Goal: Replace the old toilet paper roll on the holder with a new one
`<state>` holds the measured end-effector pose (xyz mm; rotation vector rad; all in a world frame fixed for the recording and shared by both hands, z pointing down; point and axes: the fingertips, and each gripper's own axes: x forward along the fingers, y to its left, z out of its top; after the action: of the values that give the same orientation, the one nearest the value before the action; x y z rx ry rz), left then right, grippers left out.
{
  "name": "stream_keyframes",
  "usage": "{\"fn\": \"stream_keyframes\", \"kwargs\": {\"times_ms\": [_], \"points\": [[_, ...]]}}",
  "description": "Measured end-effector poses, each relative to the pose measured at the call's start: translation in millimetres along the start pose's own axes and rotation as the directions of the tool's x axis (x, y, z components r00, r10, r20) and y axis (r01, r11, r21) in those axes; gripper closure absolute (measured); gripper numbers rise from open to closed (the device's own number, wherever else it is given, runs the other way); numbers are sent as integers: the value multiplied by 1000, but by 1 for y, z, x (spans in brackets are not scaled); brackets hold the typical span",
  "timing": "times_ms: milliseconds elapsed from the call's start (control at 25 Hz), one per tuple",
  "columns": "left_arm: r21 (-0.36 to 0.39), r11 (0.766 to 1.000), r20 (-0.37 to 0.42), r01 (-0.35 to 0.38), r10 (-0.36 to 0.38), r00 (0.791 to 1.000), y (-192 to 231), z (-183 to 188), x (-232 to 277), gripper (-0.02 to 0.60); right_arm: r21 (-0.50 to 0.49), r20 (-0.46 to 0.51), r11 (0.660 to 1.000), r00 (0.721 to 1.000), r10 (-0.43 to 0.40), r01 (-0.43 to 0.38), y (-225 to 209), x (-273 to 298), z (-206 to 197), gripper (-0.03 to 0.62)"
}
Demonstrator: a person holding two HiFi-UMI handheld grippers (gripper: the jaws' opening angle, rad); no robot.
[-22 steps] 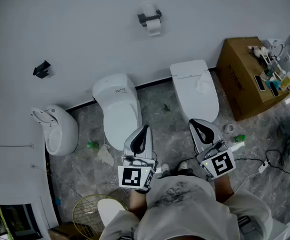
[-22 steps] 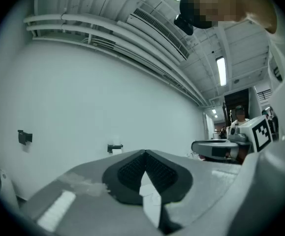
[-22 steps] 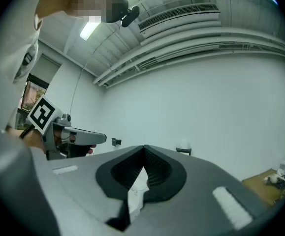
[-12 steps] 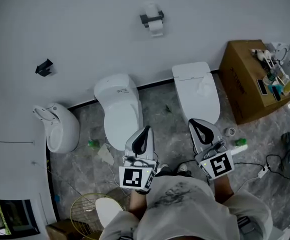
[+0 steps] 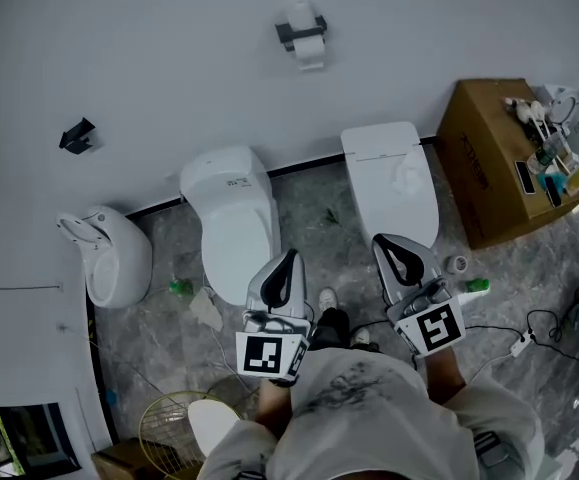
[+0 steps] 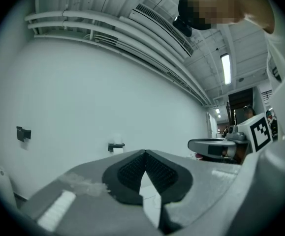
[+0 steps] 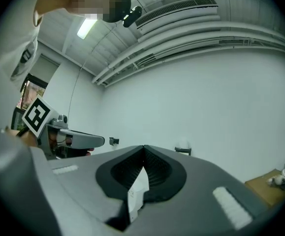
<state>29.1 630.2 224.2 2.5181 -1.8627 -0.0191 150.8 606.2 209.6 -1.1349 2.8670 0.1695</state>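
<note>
The toilet paper holder (image 5: 300,34) is a dark bracket high on the white wall, with a white roll (image 5: 309,52) on it and a strip hanging down. It looks small and far off in the left gripper view (image 6: 115,145) and in the right gripper view (image 7: 183,150). My left gripper (image 5: 287,259) and right gripper (image 5: 388,244) are held side by side in front of the person, pointing level at the wall. Both are shut with nothing between the jaws. Each shows in the other's view: the right gripper (image 6: 216,146) and the left gripper (image 7: 76,140).
Two white toilets (image 5: 231,218) (image 5: 391,183) stand against the wall, and a third fixture (image 5: 109,253) is at the left. A cardboard box (image 5: 489,158) with bottles on it stands at the right. A small roll (image 5: 457,263), cables and litter lie on the marble floor. A black bracket (image 5: 77,136) is on the wall.
Both grippers stay shut and keep their places. The head view has shifted slightly, and a shoe has come forward between the two grippers.
</note>
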Motion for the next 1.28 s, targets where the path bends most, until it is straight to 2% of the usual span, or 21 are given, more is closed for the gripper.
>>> {"fn": "stream_keyframes", "kwargs": {"times_ms": [840,1280], "points": [[-12,992,-3,128,-129,992,137,-1,130,592,-26,-51,994,993,-108,107,-47,173,-24,602],[-39,987,3,154,-154,988,170,-2,165,592,-31,-68,992,990,-125,124,-57,219,-26,602]]}}
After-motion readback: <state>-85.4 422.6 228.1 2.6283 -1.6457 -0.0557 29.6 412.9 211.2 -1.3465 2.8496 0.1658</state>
